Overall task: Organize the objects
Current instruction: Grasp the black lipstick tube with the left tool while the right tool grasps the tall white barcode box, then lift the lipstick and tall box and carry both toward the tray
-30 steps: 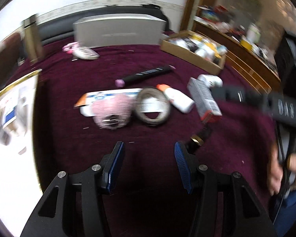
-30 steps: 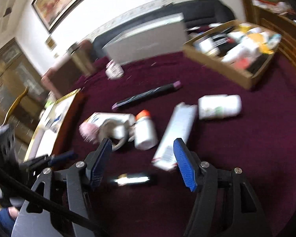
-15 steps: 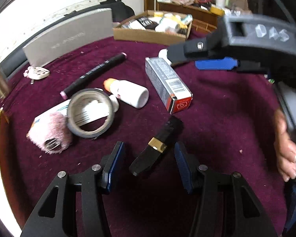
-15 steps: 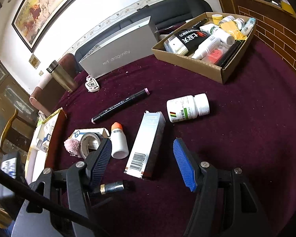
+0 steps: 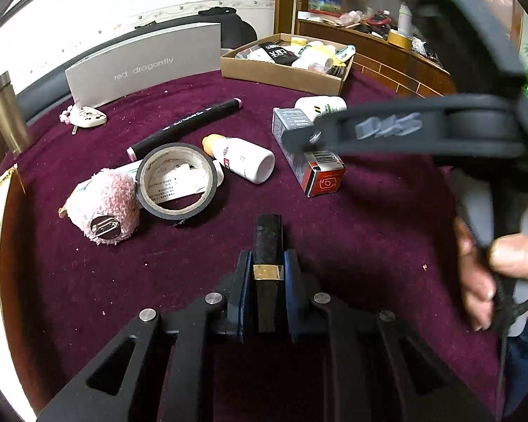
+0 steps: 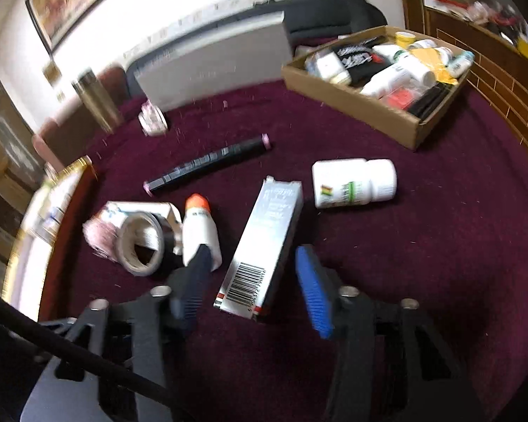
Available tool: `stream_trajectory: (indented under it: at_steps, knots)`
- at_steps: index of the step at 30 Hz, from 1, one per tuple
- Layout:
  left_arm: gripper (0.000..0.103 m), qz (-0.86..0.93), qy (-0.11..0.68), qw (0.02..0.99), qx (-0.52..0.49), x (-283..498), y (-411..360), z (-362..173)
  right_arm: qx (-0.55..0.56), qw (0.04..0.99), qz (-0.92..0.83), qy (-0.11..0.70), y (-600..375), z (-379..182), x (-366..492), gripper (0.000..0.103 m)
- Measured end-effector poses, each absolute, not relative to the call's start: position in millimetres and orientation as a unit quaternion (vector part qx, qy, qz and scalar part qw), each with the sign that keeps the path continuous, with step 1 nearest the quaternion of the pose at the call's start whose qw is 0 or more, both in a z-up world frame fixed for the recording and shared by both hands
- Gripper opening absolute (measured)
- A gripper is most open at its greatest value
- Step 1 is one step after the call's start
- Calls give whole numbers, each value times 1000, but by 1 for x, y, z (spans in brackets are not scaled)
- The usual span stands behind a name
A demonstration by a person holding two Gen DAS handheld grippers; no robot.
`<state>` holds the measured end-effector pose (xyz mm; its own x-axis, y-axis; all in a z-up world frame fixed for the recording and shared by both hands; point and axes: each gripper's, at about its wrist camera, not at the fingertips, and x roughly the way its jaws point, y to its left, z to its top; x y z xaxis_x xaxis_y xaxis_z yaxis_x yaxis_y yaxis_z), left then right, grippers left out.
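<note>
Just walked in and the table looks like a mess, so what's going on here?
A person is tidying small items off a maroon tablecloth with a gripper in each hand. The left gripper is shut on a black tube with a gold band. The right gripper is open, its fingers either side of the near end of a long silver carton. A cardboard box at the far side already holds bottles and packets. A marker, tape roll and bottles lie loose.

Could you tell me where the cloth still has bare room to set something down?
Bare cloth lies right of the silver carton, below the white pill bottle and cardboard box. It is crowded around the tape roll, pink puff and orange-capped bottle.
</note>
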<state>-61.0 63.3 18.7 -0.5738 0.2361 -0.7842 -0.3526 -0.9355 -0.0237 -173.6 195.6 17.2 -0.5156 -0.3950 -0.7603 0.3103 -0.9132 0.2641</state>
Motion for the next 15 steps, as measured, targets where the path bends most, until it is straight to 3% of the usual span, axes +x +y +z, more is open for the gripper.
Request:
stream_trajectory:
  at_steps: [2, 3, 8, 15]
  knots:
    - [14, 885, 78, 163, -429, -60, 66, 19, 458, 181, -870, -20, 184, 10, -181, 34]
    - [14, 885, 78, 163, -429, -60, 66, 19, 459, 172, -872, -8, 180, 9, -184, 24]
    - [14, 882, 62, 173, -434, -64, 61, 18, 450, 132, -883, 27, 183, 4, -185, 24]
    - [14, 885, 53, 172, -429, -67, 56, 19, 428, 159, -889, -24, 206, 16, -172, 24]
